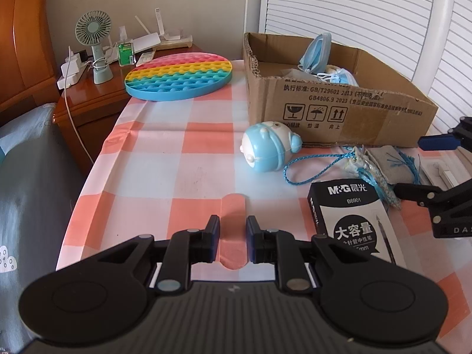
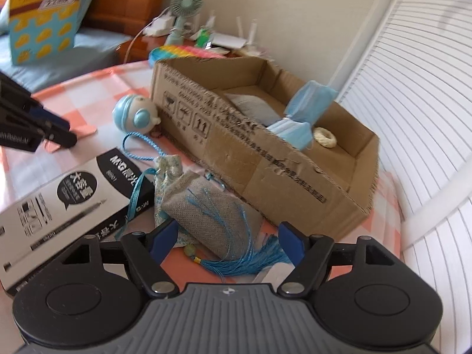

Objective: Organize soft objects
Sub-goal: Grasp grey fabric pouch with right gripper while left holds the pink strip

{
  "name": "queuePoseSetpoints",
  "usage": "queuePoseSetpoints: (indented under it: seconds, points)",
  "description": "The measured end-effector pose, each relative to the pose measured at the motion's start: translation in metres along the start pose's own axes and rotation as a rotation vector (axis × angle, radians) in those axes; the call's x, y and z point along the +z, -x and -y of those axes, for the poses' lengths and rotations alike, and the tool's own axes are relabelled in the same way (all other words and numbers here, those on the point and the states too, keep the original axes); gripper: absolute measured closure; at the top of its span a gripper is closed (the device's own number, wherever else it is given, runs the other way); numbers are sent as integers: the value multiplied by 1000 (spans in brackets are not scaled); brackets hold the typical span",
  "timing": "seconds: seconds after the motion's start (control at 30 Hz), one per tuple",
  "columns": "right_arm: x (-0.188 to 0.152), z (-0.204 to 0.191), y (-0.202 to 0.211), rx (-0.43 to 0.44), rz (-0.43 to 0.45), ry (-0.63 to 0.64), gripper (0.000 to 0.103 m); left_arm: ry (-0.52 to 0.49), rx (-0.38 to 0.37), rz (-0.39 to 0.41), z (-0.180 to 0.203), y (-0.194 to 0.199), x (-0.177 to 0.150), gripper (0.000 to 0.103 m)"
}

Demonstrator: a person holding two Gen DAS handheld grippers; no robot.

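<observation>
Rainbow-striped round silicone bubble mat [image 1: 179, 76] lies at eleven o'clock in the left wrist view on the pink-and-white checked cloth [image 1: 165, 159]. The left gripper [image 1: 233, 243] hovers at six o'clock, fingers narrowly parted around nothing. At two o'clock the open brown cardboard box [image 1: 336, 112] holds blue face masks [image 1: 317, 51]. Only the right wrist view shows a cream ring [image 2: 324, 137] inside it. There the right gripper [image 2: 228, 243] is spread wide either side of the grey linen pouch with blue tassel [image 2: 212, 215], beside the black-and-white pen carton [image 2: 63, 197].
</observation>
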State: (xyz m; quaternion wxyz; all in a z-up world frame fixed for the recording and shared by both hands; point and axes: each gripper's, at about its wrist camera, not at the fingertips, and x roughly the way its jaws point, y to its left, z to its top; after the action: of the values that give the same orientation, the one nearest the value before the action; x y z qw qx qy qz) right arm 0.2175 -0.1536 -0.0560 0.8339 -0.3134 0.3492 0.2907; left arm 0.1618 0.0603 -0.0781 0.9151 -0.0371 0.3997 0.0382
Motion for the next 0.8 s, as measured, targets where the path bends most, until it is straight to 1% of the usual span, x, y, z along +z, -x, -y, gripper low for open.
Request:
queuePoseSetpoints:
  seconds: [0.1,0.27,0.4,0.47,0.5,0.57,0.6,0.67,0.73,0.8]
  points:
    - [3,0,-6,19,-6,23,28,3,0,1,0,0,0,86]
    - [9,4,-16,52,2,41,29,5,0,-1,0,0,0,86]
    - [15,7,-24,83,1,54,32,8,-1,-1,0,0,0,86]
    - [16,10,-28,117,-3,45,39,8,-1,-1,0,0,0,86]
    - [17,11,-29,128,-3,36,44,9,-1,-1,0,0,0,86]
    - [18,12,-28,126,-4,23,50,9,-1,-2,-1,1,0,86]
    - [18,13,-27,123,-3,12,56,9,-1,-3,-1,1,0,86]
    - [17,16,-24,121,-2,-24,62,6,-1,-2,0,0,0,86]
    - [17,17,-19,115,3,-49,70,6,-3,-2,-1,1,0,86]
    - [15,17,-13,104,5,-64,73,7,-5,-1,-1,1,0,86]
